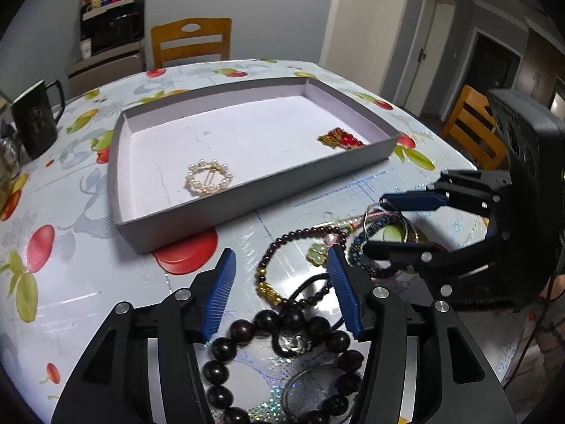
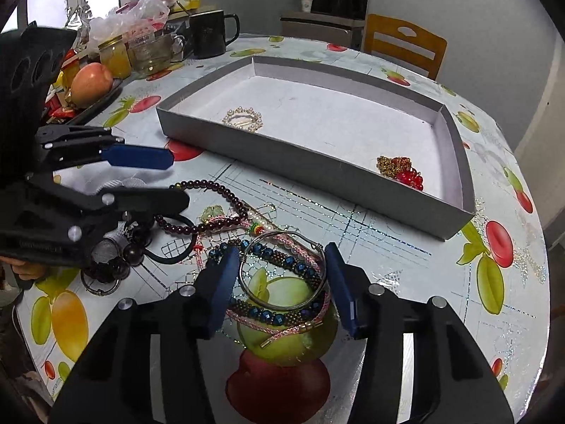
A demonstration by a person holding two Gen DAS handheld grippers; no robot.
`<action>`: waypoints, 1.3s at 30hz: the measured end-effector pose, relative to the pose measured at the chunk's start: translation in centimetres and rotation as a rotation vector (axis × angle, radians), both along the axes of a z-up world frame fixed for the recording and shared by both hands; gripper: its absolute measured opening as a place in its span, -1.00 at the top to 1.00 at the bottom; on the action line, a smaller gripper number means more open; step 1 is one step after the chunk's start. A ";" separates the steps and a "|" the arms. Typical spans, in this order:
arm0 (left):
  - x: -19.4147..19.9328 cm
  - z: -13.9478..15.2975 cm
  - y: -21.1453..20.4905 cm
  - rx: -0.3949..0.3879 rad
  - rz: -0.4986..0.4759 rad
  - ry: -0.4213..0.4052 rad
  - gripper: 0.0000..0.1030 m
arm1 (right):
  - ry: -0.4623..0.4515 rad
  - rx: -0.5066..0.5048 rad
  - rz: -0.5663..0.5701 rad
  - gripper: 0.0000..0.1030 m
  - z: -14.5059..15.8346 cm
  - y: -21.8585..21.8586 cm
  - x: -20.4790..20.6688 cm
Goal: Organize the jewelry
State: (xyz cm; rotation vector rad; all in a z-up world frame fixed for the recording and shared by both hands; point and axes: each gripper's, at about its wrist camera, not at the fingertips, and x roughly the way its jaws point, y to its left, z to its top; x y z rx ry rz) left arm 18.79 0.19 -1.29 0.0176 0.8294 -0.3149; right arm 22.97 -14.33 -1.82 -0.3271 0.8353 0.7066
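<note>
A grey tray (image 1: 247, 190) (image 2: 282, 148) holds a pearl ring brooch (image 1: 209, 178) (image 2: 243, 118) and a red and gold piece (image 1: 340, 137) (image 2: 400, 169). Loose jewelry lies in front of it on the table. My left gripper (image 1: 282, 275) (image 2: 176, 180) is open over a garnet bead bracelet (image 1: 279, 265) with a gold charm, its pads clear of it. A large dark wooden bead bracelet (image 1: 282, 346) lies under the fingers. My right gripper (image 2: 282, 265) (image 1: 378, 224) has both pads against a silver bangle (image 2: 282, 304), which rests on a blue beaded bracelet (image 2: 279, 316) and a pink cord (image 2: 282, 332).
The fruit-print tablecloth (image 2: 459, 282) covers the table. A black mug (image 1: 35, 120) (image 2: 208, 33), a glass cup (image 2: 155, 53), jars and a dish of fruit (image 2: 90, 83) stand at the left. Wooden chairs (image 1: 192, 40) (image 1: 473, 125) stand beyond the edges.
</note>
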 end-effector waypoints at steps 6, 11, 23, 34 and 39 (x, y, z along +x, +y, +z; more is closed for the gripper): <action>-0.8 0.3 -0.9 0.029 -0.034 -0.030 -0.16 | -0.013 0.062 -0.023 0.03 0.8 -1.3 0.1; -1.1 0.2 -2.5 0.116 -0.066 -0.046 -0.11 | -0.014 0.075 -0.033 0.03 1.1 -1.9 0.4; 1.0 -0.9 -0.6 0.069 0.004 0.046 0.58 | -0.014 0.080 -0.035 0.03 1.1 -2.1 0.2; 0.6 0.0 -0.4 0.036 0.014 0.024 0.88 | -0.035 0.097 -0.027 0.03 2.8 -1.9 0.1; -0.2 2.8 -0.3 -0.034 0.000 -0.028 0.89 | -0.052 0.107 -0.032 0.03 4.0 -1.9 0.5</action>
